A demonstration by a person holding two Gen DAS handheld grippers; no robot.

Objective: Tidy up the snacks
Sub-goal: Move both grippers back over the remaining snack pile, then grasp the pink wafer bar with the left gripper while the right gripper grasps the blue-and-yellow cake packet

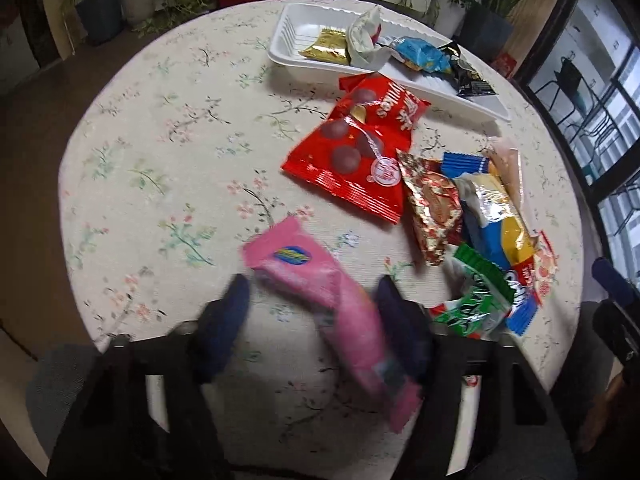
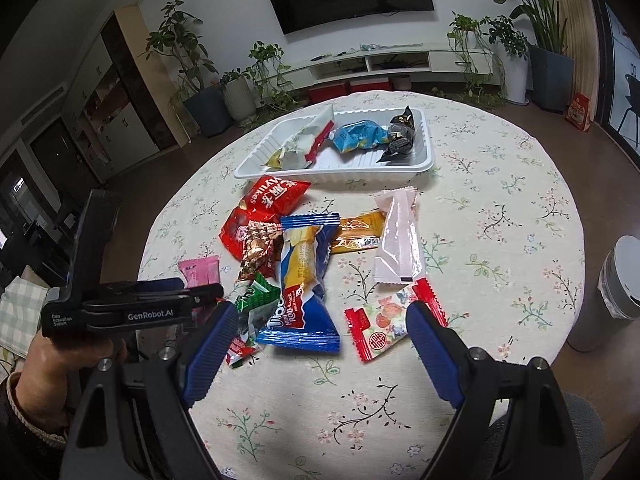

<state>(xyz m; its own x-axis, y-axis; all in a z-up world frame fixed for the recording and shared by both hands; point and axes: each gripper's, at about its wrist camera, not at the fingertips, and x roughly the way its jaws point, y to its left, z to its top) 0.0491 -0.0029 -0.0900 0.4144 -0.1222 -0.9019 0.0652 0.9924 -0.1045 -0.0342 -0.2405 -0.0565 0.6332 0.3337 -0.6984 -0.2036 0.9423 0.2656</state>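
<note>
- I am bringing the left gripper (image 1: 310, 312) down over the pink snack packet (image 1: 320, 304), which is lying on the floral tablecloth (image 1: 160, 140) at the near left of the pile; the jaws are straddling it at a middling width, but the picture is blurred and I cannot tell whether the pads are pressing yet.
- I am holding the right gripper (image 2: 320, 320) wide and empty above the blue and yellow roll packet (image 2: 304, 276) and the red-edged peach sweet (image 2: 384, 324).
- Risk, as I judge it: the packet is lying slantwise across the jaws, so one pad may catch only a corner and the slippery wrapper could twist out or slide off.
- The green packet (image 1: 476, 300) is lying just beside the right-hand finger and could be nudged or pinched along.
- The white tray (image 1: 288, 48) is sitting at the far side, already holding several snacks; the red chocolate-ball bag (image 1: 360, 152) is lying between the pink packet and it, so I judge the carry needs height.
</note>
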